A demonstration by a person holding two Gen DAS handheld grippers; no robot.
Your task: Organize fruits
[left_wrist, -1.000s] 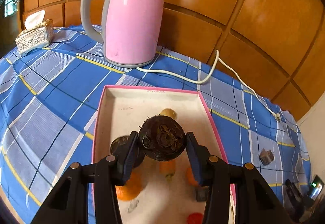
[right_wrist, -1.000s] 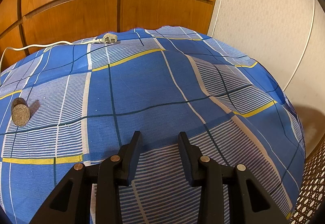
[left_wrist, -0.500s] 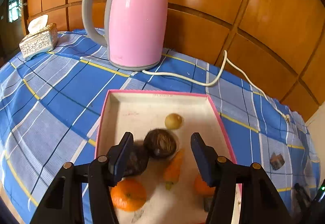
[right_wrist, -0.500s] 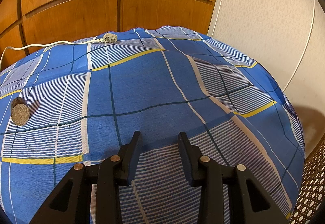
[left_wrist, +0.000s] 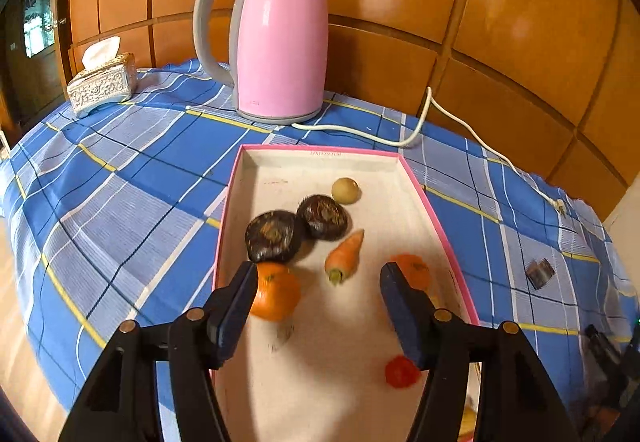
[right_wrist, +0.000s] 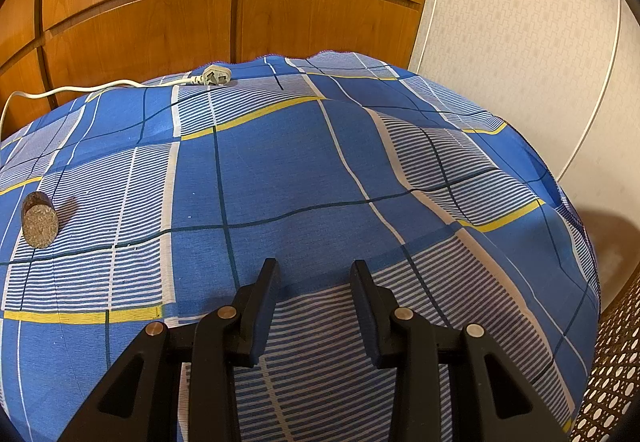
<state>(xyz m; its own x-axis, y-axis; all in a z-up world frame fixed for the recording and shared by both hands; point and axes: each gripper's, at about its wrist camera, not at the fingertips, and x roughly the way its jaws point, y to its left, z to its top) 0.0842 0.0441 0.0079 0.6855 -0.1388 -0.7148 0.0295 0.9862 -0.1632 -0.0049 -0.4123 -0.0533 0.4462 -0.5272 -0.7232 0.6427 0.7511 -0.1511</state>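
My left gripper (left_wrist: 318, 296) fingers are opening, empty, above the tray (left_wrist: 434, 215); kettle (left_wrist: 276, 41) far behind; right gripper (right_wrist: 314, 306) fingers slightly apart, possibly idle.

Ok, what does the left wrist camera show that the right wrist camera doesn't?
Only the left wrist view: the pink-rimmed tray holding two dark fruits, two oranges, a carrot, a small pale fruit and a small red one; also the pink kettle and tissue box.
Only the right wrist view: the white plug, a small cork-like cylinder, the pale wall.
Both: the blue checked tablecloth, wood panelling, the white cord.
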